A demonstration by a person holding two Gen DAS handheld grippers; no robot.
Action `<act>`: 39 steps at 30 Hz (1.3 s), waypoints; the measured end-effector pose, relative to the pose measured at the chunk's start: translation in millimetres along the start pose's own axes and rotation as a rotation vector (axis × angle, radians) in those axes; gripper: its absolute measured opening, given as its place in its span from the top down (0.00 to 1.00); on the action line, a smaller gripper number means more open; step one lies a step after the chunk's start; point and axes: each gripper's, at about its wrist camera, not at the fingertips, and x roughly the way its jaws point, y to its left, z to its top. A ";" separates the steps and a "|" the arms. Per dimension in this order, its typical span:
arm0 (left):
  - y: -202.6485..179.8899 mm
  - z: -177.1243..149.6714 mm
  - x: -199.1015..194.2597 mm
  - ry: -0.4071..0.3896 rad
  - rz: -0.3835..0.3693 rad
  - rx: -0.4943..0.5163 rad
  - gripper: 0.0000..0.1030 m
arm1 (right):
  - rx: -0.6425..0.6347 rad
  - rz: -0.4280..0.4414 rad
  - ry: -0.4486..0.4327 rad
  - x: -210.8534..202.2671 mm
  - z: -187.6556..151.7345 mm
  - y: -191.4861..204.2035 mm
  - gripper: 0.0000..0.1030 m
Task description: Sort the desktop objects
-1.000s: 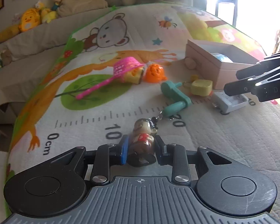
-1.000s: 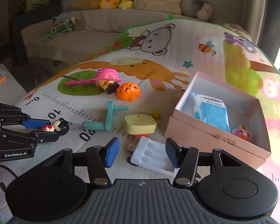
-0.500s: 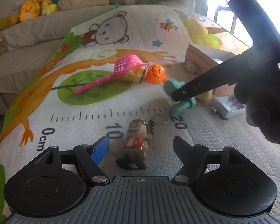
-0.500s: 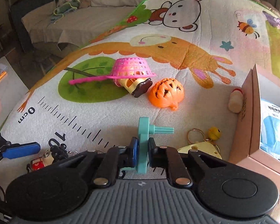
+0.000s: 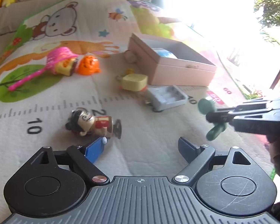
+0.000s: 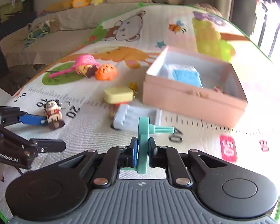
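Teal crank (image 6: 143, 145) | clamped between right gripper (image 6: 142, 150) fingers | above mat (image 6: 87, 130)

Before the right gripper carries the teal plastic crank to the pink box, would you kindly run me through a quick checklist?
1. Right gripper shut on the teal plastic crank: ok.
2. Open pink cardboard box has free floor beside the blue packet: ok.
3. Path past the grey battery charger and yellow block toy: cannot tell.
4. Left gripper opening, nothing between its jaws: ok.
5. Cartoon figurine keychain lying on the printed play mat, touching the left gripper's blue pad: not ok.
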 end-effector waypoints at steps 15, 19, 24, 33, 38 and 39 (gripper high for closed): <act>-20.0 11.0 3.2 0.009 0.280 0.111 0.05 | 0.045 -0.049 -0.111 4.5 -36.2 -6.6 0.30; -23.1 7.5 2.1 -0.009 0.353 0.173 0.03 | 0.079 -0.042 -0.114 5.1 -39.6 -11.5 0.21; -21.1 -1.4 2.2 -0.033 0.444 0.274 0.03 | 0.111 -0.038 -0.109 7.5 -39.5 -15.0 0.05; -3.0 9.3 17.1 -0.019 0.357 0.197 0.03 | 0.091 -0.035 -0.087 10.7 -38.6 -10.9 0.00; 2.6 12.5 25.1 0.003 0.339 0.184 0.25 | 0.065 -0.025 -0.064 13.8 -37.1 -8.5 0.00; 2.6 12.1 24.1 0.000 0.332 0.181 0.30 | 0.061 -0.026 -0.061 14.3 -36.9 -8.2 0.00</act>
